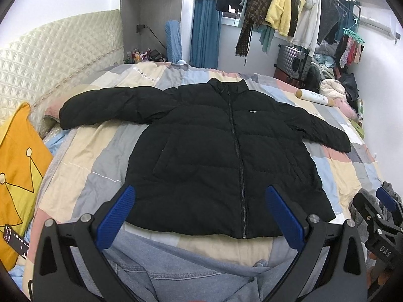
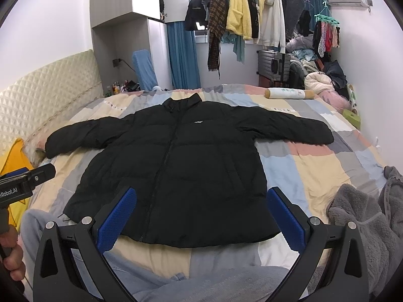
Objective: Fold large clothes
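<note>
A black puffer jacket (image 1: pixel 214 151) lies flat and face up on the bed, zipped, collar at the far side, both sleeves spread out to the sides. It also shows in the right wrist view (image 2: pixel 181 166). My left gripper (image 1: pixel 201 214) is open and empty, held just above the jacket's near hem. My right gripper (image 2: pixel 201 216) is open and empty, also just above the near hem, further right. The right gripper also shows at the right edge of the left wrist view (image 1: pixel 385 206).
The bed has a patchwork quilt (image 1: pixel 100 156) and a padded headboard (image 1: pixel 50 58) on the left. An orange pillow (image 1: pixel 17 166) lies at left. A grey fleece garment (image 2: pixel 365 221) lies at right. A white bolster (image 2: pixel 289 93) and hanging clothes (image 2: pixel 252 12) are beyond.
</note>
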Demonstrator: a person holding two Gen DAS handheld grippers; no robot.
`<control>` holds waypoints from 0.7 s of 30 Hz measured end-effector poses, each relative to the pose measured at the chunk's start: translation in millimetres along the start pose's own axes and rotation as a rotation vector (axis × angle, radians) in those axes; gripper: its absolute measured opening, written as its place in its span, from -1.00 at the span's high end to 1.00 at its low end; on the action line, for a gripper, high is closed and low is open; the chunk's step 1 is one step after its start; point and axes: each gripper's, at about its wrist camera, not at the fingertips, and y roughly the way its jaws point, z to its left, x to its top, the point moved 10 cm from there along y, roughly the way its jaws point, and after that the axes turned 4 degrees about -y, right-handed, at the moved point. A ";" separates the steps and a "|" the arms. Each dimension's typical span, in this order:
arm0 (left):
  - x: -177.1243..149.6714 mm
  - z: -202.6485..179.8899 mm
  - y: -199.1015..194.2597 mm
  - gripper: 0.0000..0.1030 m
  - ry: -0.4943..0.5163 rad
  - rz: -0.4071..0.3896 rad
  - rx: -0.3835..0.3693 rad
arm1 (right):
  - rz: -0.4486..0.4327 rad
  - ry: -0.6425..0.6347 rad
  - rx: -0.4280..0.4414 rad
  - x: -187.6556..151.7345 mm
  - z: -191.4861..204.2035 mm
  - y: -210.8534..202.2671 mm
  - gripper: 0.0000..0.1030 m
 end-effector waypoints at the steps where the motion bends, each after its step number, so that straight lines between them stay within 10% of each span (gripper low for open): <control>1: 0.2 0.1 -0.5 -1.00 -0.001 0.003 -0.002 | -0.001 0.001 0.000 0.0 -0.2 -0.2 -1.00; 21: 40.7 -4.7 0.1 -1.00 -0.008 -0.009 -0.011 | -0.009 0.038 0.009 29.6 -14.3 5.5 -1.00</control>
